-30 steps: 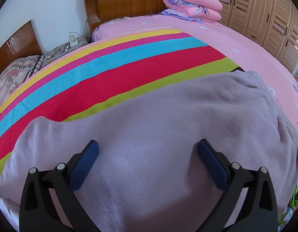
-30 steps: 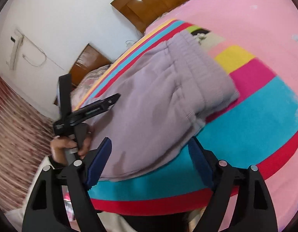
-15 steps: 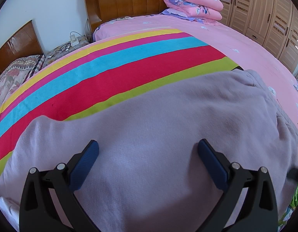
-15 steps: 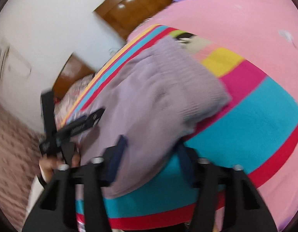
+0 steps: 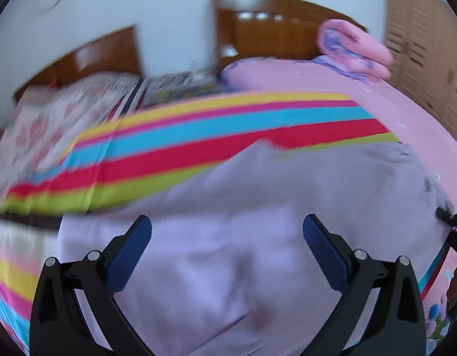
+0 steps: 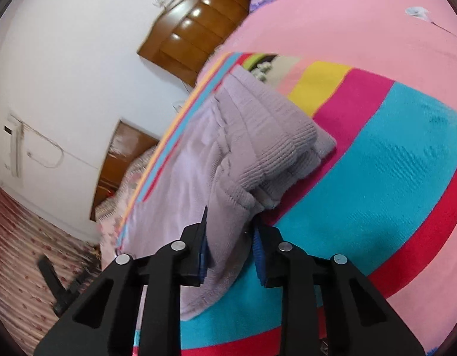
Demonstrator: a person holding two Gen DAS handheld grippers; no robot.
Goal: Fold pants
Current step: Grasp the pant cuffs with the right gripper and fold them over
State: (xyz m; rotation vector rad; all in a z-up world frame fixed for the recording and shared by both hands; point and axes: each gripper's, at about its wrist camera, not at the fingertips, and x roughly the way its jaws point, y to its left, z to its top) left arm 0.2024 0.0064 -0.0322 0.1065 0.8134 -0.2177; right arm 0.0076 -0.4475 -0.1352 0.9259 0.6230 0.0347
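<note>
Lilac fleece pants (image 5: pixel 258 222) lie folded lengthwise across a striped blanket (image 5: pixel 228 124) on the bed. In the left wrist view my left gripper (image 5: pixel 227 237) hovers open over the leg end, with only fabric below its blue pads. In the right wrist view the ribbed waistband (image 6: pixel 276 136) lies on the blanket's cyan stripe. My right gripper (image 6: pixel 230 243) is shut on the near edge of the pants (image 6: pixel 199 163) just below the waistband. Blurred and dark at the lower left of that view is the left gripper (image 6: pixel 59 290).
The pink bedsheet (image 5: pixel 406 118) extends to the right, with a rolled pink quilt (image 5: pixel 353 47) by the wooden headboard (image 5: pixel 273 29). A second bed with a floral cover (image 5: pixel 56 112) stands to the left. Wooden wardrobes (image 5: pixel 421 44) line the right wall.
My right gripper went from wide open to shut on the pants' edge near the waistband. The left gripper stayed open while its view swung left and lifted, now blurred by motion.
</note>
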